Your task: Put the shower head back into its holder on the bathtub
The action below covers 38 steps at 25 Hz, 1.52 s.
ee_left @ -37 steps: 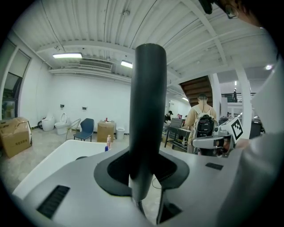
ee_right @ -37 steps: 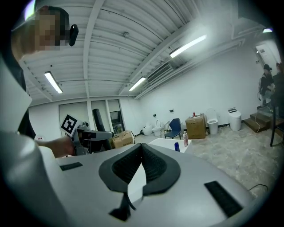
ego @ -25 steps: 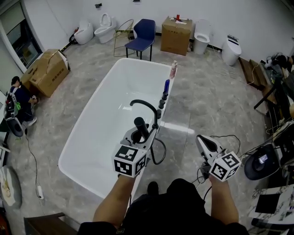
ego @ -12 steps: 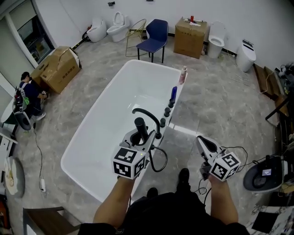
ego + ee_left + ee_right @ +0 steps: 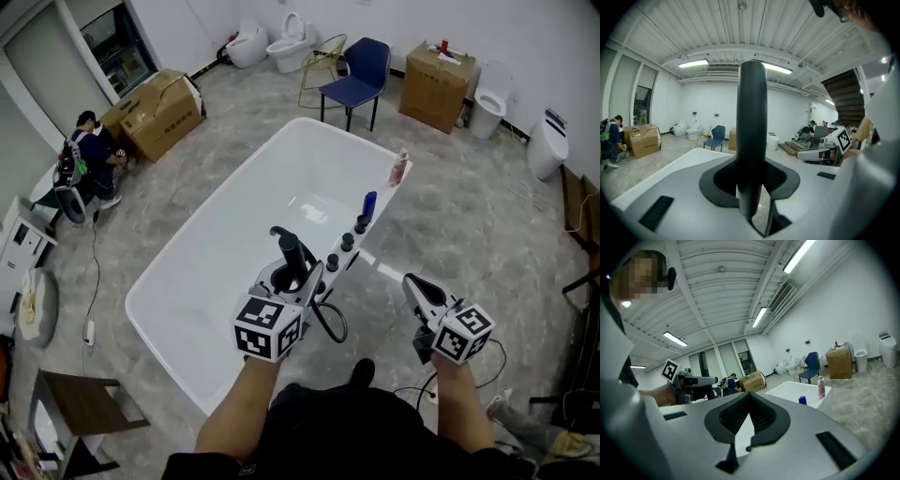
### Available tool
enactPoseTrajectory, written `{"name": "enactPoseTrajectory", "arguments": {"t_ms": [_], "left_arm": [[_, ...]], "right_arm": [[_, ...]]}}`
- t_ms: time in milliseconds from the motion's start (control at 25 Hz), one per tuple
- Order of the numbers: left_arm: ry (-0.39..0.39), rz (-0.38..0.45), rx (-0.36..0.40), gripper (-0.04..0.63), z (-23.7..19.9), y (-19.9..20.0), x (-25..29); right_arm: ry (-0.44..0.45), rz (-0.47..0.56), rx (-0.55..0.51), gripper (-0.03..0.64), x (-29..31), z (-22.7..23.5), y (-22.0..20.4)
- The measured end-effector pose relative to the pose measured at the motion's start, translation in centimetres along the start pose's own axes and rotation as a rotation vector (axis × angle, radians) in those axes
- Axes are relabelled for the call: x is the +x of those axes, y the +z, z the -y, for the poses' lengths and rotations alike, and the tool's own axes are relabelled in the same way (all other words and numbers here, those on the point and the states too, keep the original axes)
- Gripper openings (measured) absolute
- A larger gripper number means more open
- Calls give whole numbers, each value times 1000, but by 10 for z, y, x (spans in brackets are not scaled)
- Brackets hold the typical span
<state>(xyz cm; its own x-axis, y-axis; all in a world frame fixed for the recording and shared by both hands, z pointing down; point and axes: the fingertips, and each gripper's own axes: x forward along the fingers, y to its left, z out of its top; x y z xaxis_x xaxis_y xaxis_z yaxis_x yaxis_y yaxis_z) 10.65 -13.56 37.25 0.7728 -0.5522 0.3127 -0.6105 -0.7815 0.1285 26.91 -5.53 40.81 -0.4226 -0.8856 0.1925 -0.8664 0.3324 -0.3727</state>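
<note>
A black shower head (image 5: pixel 292 255) stands upright between the jaws of my left gripper (image 5: pixel 286 274), which is shut on its handle. Its black hose (image 5: pixel 330 323) loops down to the right. In the left gripper view the shower head (image 5: pixel 751 131) fills the middle, clamped in the left gripper (image 5: pixel 751 187). The white bathtub (image 5: pixel 216 272) lies ahead, and black knobs (image 5: pixel 347 242) sit on its right rim just beyond the shower head. My right gripper (image 5: pixel 414 287) hovers over the floor right of the tub. The right gripper (image 5: pixel 749 397) holds nothing, and its jaws meet at the tip.
A blue bottle (image 5: pixel 368 203) and a pink bottle (image 5: pixel 400 169) stand on the tub's right rim. A blue chair (image 5: pixel 359 80), cardboard boxes (image 5: pixel 436 75), and toilets (image 5: pixel 547 145) line the far wall. A person (image 5: pixel 84 159) crouches at left. A wooden stool (image 5: pixel 80 412) stands near left.
The whole view has swung: the tub now sits further right and turned, with its knobbed rim closer to the left gripper. Both grippers moved along with the person; the shower head stays gripped.
</note>
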Motion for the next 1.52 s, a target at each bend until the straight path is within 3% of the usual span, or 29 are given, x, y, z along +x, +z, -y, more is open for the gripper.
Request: {"name": "enactPoseTrajectory", "arguments": {"t_ms": [320,600,920,1120,1520], "left_arm": [[150,21,-29,124,-30,7,-17],[215,65,-39,124,-72,13,-52],[201,87,-39,123,-95,12,-75],[176,95,-26,123,-95,17,-71],[270,173,-9,123,-128,65,-78]], "right_arm": [[158,-50,-38,17,43,-10,13],[242,-89,-78,17,85,-57,10],[247,-106,-80,17,111,-89,2],[236,-121,-67,17,108,-85,-7],[275,-136,-71,17,134,-67,13]]}}
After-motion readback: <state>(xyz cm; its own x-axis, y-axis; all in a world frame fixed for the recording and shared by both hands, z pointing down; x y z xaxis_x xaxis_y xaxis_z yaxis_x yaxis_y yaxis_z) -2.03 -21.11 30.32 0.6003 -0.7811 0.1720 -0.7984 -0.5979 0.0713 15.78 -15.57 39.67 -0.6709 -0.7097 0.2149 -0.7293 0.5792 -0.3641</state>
